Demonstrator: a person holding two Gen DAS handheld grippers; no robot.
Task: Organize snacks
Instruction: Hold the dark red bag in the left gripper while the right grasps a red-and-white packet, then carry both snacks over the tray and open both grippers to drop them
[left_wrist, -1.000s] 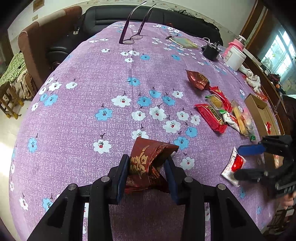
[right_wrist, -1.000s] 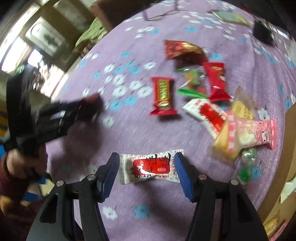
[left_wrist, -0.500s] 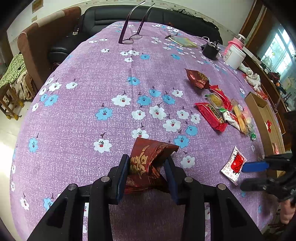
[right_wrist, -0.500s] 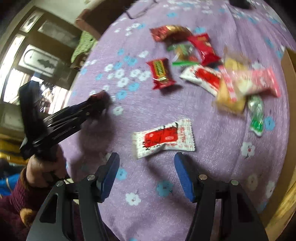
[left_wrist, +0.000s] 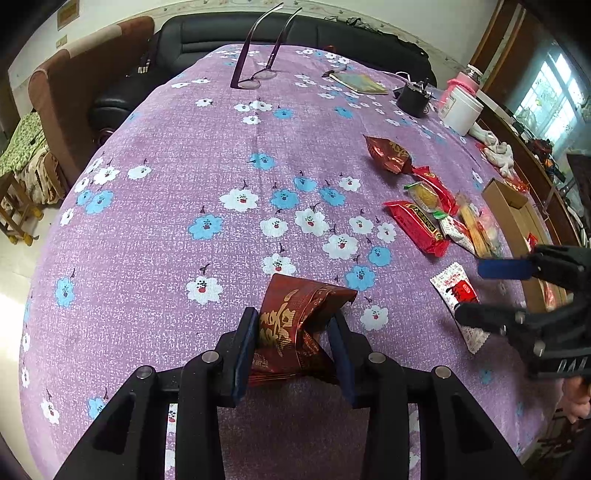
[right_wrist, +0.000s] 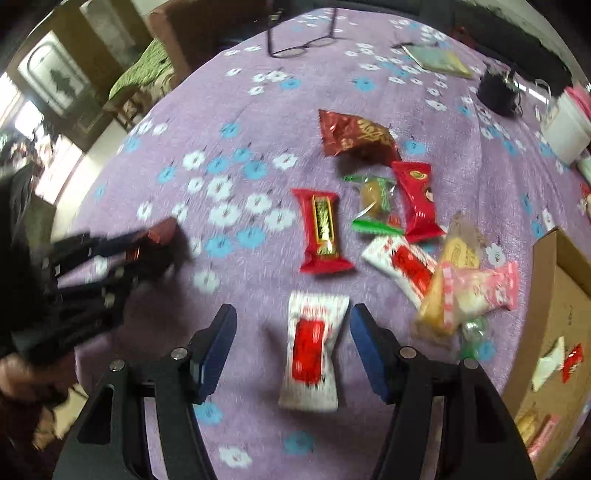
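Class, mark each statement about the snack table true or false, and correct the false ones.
1. The left tool grips a dark red packet. True.
2. The right tool is clamped on the white packet. False: its fingers stand apart on either side of it, not touching.
3. Glasses lie at the far end of the table. True.
4. The cardboard box is empty. False: some packets lie inside.
5. The tablecloth is plain green. False: purple with flowers.
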